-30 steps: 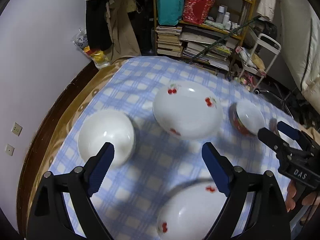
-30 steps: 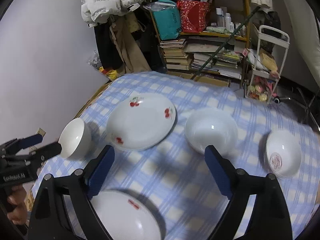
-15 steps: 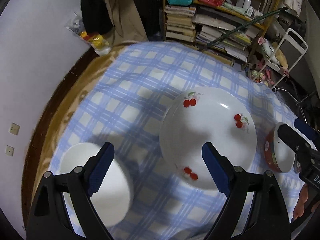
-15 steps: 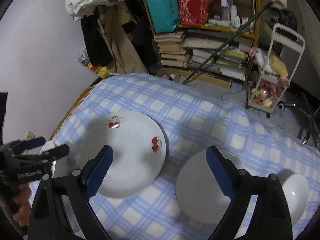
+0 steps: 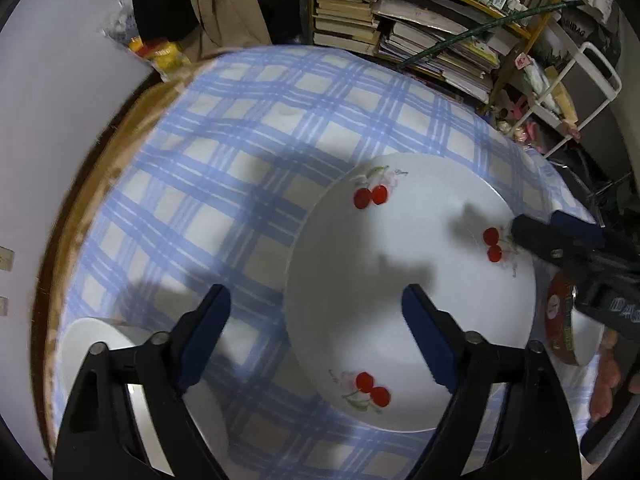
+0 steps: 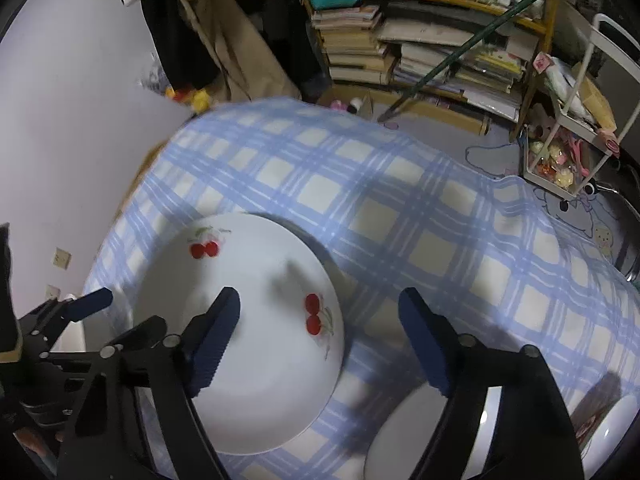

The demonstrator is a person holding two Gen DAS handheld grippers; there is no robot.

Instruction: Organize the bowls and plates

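Item 1, far left: plain white bowl [image 5: 100,344], upright on the checked tablecloth [image 5: 248,128], partly hidden behind the left finger of the left gripper [image 5: 316,328]. In the right wrist view only a sliver of it shows.

Item 2: left gripper. Fingers spread wide, holding nothing. It hovers above the cloth; the bowl lies low and to its left, the plate ahead and to its right, with the right finger over the plate's near rim.

Item 3, centre: cherry plate [image 5: 412,292], large, round, white, three cherry motifs, flat on the cloth. Being round it has no long axis; any rim point serves equally.

Item 4: right gripper [image 6: 320,336]. Fingers spread wide, empty. Its left finger hangs over the plate's right half; the right finger is off the plate, over bare cloth. In the left wrist view its tips sit at the plate's right edge by a cherry motif.

Item 5: red-walled bowl [image 5: 564,320], just beside the plate's right rim, partly behind the right gripper.

Item 6, lower right of right wrist view: white dish [image 6: 404,440], blurred.

Judgement: both grippers are close to the plate; the right seems nearer its rim.
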